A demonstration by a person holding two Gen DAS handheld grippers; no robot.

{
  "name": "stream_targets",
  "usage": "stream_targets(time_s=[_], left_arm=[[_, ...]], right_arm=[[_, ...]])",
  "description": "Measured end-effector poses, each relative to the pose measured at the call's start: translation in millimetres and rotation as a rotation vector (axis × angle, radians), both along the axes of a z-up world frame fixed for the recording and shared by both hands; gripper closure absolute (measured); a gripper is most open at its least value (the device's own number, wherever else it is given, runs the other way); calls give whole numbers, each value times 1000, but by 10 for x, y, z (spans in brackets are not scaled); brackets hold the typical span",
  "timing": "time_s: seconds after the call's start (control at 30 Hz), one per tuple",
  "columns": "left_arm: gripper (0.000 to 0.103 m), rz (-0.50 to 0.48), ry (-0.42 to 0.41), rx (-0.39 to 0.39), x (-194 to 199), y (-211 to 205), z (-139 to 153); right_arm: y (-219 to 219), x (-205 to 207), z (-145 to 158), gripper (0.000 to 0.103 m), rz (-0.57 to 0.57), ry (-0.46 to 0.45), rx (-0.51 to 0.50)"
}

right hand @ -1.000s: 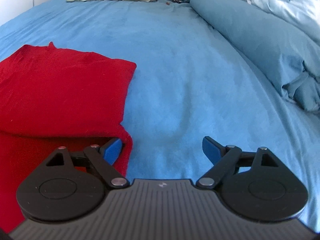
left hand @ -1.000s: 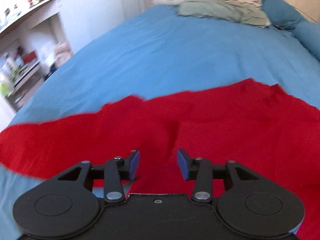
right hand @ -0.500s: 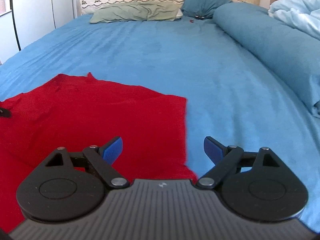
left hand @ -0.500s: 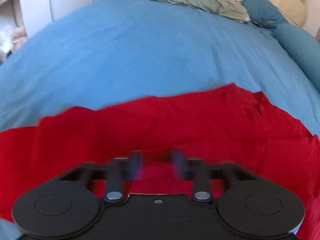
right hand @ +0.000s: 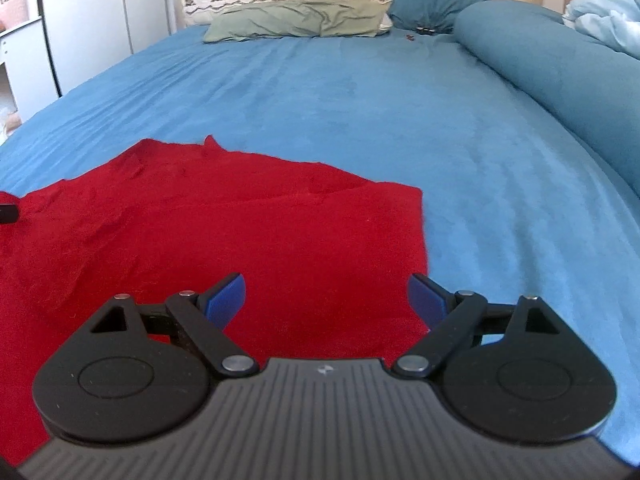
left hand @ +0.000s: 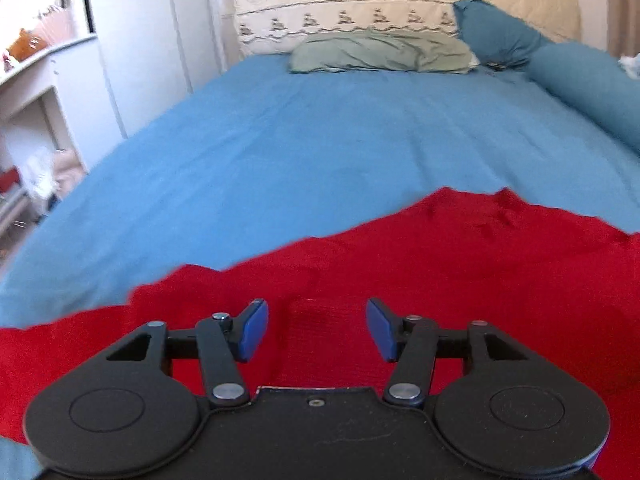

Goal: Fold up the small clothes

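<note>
A red garment (left hand: 460,264) lies spread on the blue bed sheet (left hand: 320,140). My left gripper (left hand: 317,330) is open and empty, hovering over the garment's near left part. In the right wrist view the same red garment (right hand: 248,224) lies flat with its right edge straight. My right gripper (right hand: 325,300) is open and empty above the garment's near right corner. The tip of the left gripper shows at the left edge of the right wrist view (right hand: 8,213).
A green pillow (left hand: 380,52) and a dark blue pillow (left hand: 496,36) lie at the headboard. A rolled blue duvet (right hand: 560,72) runs along the bed's right side. White cabinets and shelves (left hand: 48,92) stand left of the bed.
Both grippers have tilted up and pulled back toward the near edge. The left jaws have opened wider. The right gripper has shifted left, over the garment's right corner.
</note>
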State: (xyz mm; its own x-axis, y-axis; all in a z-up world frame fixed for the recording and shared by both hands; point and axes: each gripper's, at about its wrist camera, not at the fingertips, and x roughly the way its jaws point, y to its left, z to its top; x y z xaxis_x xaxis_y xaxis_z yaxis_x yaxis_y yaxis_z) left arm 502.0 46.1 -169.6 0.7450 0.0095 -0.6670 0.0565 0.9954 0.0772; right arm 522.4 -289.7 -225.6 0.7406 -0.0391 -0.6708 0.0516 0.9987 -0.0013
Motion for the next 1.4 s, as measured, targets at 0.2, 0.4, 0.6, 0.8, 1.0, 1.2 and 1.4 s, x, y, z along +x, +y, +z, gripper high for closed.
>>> stream_targets(time_s=[0.2, 0.4, 0.6, 0.8, 1.0, 1.2, 1.4], left_arm=[[42, -60, 135, -28, 48, -196, -252], [41, -27, 128, -52, -71, -220, -213], [35, 33, 53, -114, -228, -43, 291], [9, 136, -12, -192, -582, 359, 953], [2, 268, -37, -254, -883, 1063, 1178], [4, 427, -13, -295, -1066, 2070, 954], [23, 587, 34, -351, -1161, 3083, 548]], right_arm=[[-208, -38, -228, 0, -69, 76, 45], [-339, -195, -230, 0, -83, 60, 80], [-321, -397, 263, 0, -88, -24, 90], [37, -588, 986, 0, -43, -82, 66], [684, -657, 1285, 0, 11, -49, 108], [1454, -677, 1150, 0, 41, -16, 161], [2151, -718, 837, 0, 35, 34, 173]])
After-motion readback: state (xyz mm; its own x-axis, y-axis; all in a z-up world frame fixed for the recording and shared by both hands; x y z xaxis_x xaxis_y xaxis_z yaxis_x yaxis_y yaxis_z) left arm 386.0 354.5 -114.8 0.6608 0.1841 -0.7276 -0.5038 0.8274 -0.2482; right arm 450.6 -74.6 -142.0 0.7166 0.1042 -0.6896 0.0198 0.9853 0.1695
